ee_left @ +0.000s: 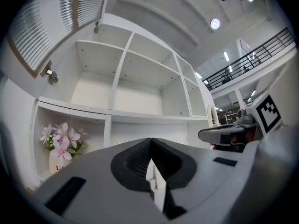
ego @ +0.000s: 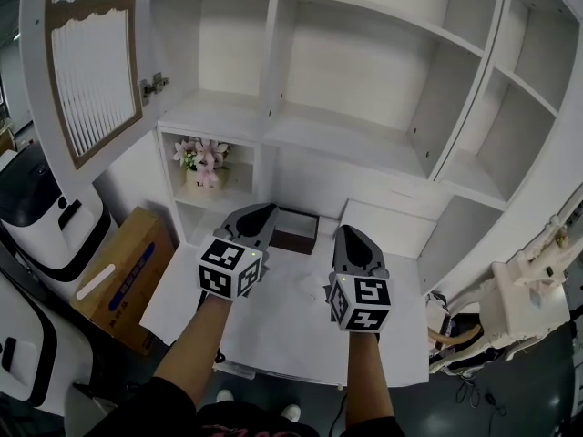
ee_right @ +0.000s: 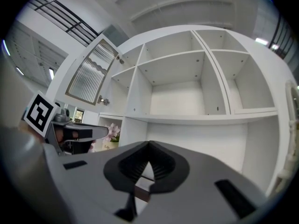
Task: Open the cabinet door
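At the upper left of the head view, the cabinet door (ego: 91, 71) stands swung open from the white cabinet (ego: 364, 62). At lower centre, the left gripper (ego: 263, 211) and right gripper (ego: 349, 233) hover over the desk (ego: 291, 321), fingers (ee_left: 135, 160) pressed together, pinching nothing.

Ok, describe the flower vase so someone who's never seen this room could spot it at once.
Start at the big white cabinet with its slatted door swung open at the upper left. Just below that door is a small cubby, and the vase stands in it. Its pink flowers are the only colour among the white shelves.
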`<state>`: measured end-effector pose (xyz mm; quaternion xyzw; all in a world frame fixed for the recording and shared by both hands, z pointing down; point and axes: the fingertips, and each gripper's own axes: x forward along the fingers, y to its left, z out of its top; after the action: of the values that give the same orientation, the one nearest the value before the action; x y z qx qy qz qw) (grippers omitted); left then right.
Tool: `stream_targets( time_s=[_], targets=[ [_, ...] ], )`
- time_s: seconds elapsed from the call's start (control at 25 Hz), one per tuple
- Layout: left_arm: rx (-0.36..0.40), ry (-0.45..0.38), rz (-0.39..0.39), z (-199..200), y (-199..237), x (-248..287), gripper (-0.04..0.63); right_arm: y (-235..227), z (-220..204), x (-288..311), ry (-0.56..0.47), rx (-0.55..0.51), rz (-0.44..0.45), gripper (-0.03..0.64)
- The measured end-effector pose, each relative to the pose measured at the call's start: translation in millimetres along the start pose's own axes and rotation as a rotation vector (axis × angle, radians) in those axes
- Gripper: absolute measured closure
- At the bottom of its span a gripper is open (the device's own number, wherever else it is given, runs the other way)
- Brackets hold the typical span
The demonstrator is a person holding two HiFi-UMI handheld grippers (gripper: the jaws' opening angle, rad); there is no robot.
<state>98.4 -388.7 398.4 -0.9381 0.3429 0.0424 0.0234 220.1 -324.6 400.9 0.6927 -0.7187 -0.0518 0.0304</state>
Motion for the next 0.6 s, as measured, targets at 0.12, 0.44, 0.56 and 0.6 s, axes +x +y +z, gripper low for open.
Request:
stream_targets(
  time_s=[0.12,0.44,0.56,0.6],
  targets=[
    [0.004,0.005,-0.003,-1.1,-1.8,-1.0,0.586,0.7,0.9,-1.2,-0.002,-0.001,0.000,0.597],
    [0.006,0.005,-0.006,1.0,-4.2,-2.4,0.586,4.5,3.7,-2.3,-0.007,-0.013,0.006,0.597],
    [0.002,0.006,-0.005,0.7,-4.0,-2.6,0.586,4.8,3.8,-2.2,-0.008,-0.011,0.006,0.597],
    [0.001,0.009,-0.005,-0.1,-3.9,-2.9,0.586,5.1,3.7,-2.2,-0.007,-0.013,0.007,0.597]
  ],
)
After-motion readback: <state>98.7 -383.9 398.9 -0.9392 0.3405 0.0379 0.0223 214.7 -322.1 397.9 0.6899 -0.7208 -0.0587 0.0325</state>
